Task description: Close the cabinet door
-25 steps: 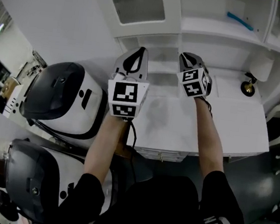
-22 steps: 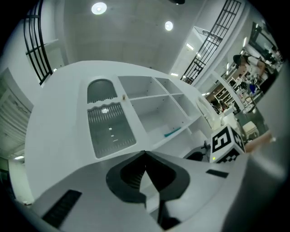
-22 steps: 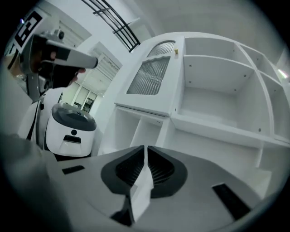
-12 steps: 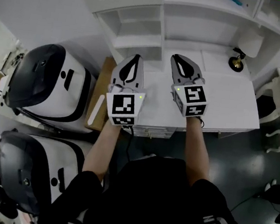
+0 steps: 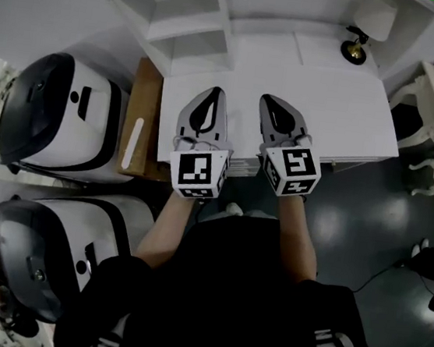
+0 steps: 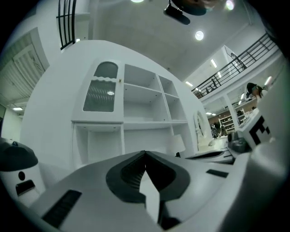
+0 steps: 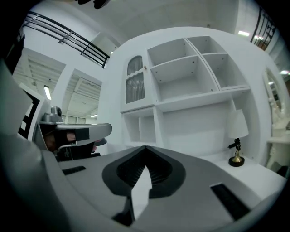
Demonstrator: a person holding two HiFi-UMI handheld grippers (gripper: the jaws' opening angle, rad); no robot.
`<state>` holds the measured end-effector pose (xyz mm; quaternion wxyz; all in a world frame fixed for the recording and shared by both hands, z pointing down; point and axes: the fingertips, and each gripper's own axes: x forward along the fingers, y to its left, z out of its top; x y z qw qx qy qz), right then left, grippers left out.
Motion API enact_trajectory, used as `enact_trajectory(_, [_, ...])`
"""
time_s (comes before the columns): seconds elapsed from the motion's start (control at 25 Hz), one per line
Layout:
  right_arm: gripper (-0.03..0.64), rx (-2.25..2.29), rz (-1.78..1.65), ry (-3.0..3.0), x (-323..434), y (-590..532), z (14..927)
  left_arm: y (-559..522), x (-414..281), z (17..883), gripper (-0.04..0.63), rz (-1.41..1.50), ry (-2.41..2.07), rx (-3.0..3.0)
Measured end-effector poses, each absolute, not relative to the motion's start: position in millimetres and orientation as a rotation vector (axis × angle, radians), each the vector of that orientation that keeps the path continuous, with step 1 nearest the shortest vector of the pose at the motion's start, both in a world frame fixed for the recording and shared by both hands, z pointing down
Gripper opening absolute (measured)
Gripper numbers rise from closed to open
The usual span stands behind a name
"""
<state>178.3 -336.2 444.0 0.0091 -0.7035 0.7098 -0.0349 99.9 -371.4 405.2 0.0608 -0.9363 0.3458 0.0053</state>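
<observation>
1. your right gripper [image 7: 146, 147] has just been closing its jaws; now they are together, with nothing between them.
2. the jaws of your left gripper [image 6: 145, 153] are together too, and empty.
3. both grippers have come back and down from the cabinet [image 7: 190, 77]; they now hang over the front edge of the desk [image 5: 344, 98], well apart from the shelves.
4. the cabinet door [image 6: 102, 93], with ribbed glass, sits flush at the cabinet's upper left, so i judge the closing is done and you are retreating.

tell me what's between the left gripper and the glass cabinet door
Nothing stands there. The left gripper view shows only the empty cubby below the cabinet door, and the head view shows bare desktop ahead of the left gripper.
</observation>
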Motion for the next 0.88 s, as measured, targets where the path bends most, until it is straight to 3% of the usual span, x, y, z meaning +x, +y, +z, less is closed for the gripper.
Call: enact_trajectory(0.88, [0.019,-1.972,-0.203,2.378,137.6,-260.9,441.0,-287.1,70.1,458.5,0.012,-0.097,1.285,-2.928])
